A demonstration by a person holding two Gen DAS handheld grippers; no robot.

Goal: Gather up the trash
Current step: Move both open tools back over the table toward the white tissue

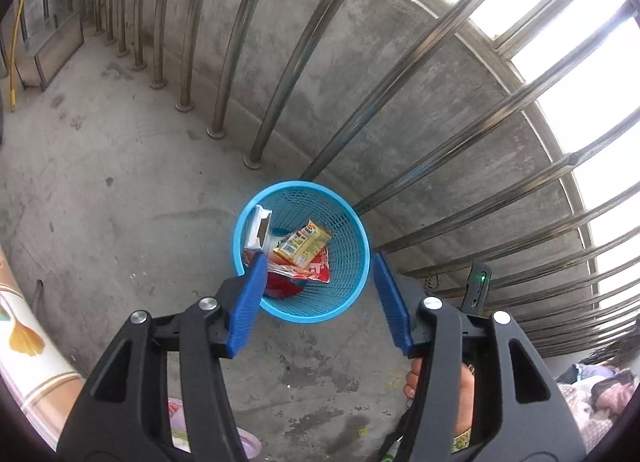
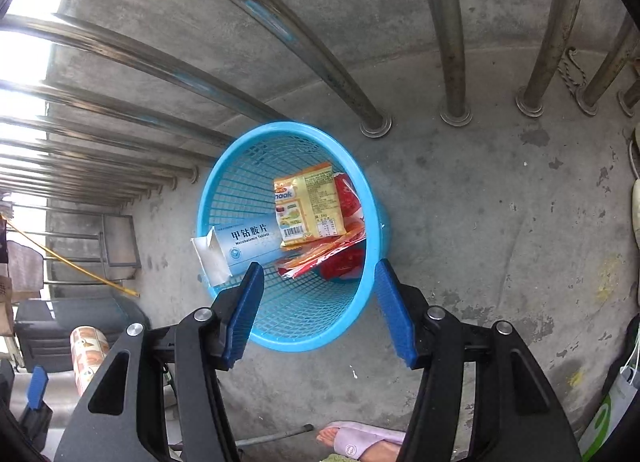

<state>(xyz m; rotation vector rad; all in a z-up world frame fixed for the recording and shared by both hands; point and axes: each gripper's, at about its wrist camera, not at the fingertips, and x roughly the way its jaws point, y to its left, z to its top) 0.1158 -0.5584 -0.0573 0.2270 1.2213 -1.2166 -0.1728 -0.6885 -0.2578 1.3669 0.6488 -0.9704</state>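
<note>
A blue mesh bin (image 1: 352,262) stands on the concrete floor by the railing; it also shows in the right wrist view (image 2: 240,182). Inside lie a white and blue medicine box (image 2: 244,246), a yellow snack packet (image 2: 308,202) and red wrappers (image 2: 344,258). The box (image 1: 258,228), the packet (image 1: 302,244) and the wrappers (image 1: 316,270) also show in the left wrist view. My left gripper (image 1: 320,266) is open and empty above the bin. My right gripper (image 2: 320,274) is open and empty above the bin's near rim.
Steel railing bars (image 1: 256,62) and a low concrete wall (image 1: 360,74) run behind the bin. A metal frame (image 1: 52,50) and a yellow hose (image 1: 14,62) are at the far left. The person's slippered foot (image 2: 360,442) is at the bottom.
</note>
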